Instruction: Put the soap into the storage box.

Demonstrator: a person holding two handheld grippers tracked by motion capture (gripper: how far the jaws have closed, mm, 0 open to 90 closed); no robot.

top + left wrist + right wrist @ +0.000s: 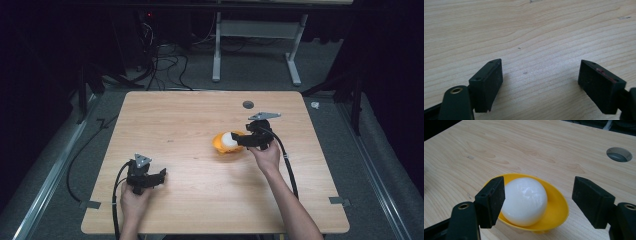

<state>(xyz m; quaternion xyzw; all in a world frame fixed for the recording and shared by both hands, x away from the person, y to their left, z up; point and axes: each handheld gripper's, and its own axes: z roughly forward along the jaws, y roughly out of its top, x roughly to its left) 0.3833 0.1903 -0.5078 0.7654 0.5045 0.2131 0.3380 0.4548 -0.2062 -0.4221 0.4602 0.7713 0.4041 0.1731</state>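
We see white ball [525, 201] inside yellow bowl [557, 207], bowl upright; right gripper [539, 200] jaws apart around it; left gripper [540, 83] jaws apart over table [529, 32].

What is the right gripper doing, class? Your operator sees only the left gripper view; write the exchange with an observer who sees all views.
Operator: I see bare wood between my open jaws. Where is the right gripper?
Observer: The right gripper is further back on the table, at a yellow bowl.
Operator: Is anything in the bowl?
Observer: A white ball sits in it.
Operator: Is the ball gripped?
Observer: No. In the right gripper view the jaws stand open, wider than the ball; the left jaw is close beside it, and whether it touches cannot be told.
Operator: Where is my gripper?
Observer: The left gripper rests near the front left edge, well apart from the bowl.
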